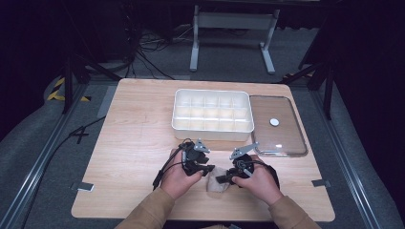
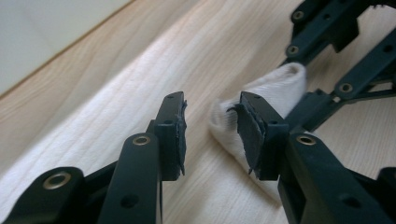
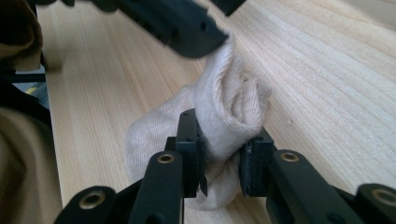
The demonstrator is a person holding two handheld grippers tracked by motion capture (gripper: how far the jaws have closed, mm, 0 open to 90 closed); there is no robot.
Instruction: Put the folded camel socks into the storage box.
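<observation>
Closest to me, my right gripper [image 3: 219, 163] pinches a rolled beige knit sock [image 3: 224, 112] on the pale wooden table [image 1: 133, 143]; my left gripper [image 2: 210, 135] stands parted, sock beside one jaw.

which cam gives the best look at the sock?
Right gripper view: the beige sock sits close up, rolled and bunched, pinched between the right hand-held gripper jaws. Left gripper view catches just one end of it beside the open left hand-held gripper. High view shows a small pale patch between the hands.
</observation>
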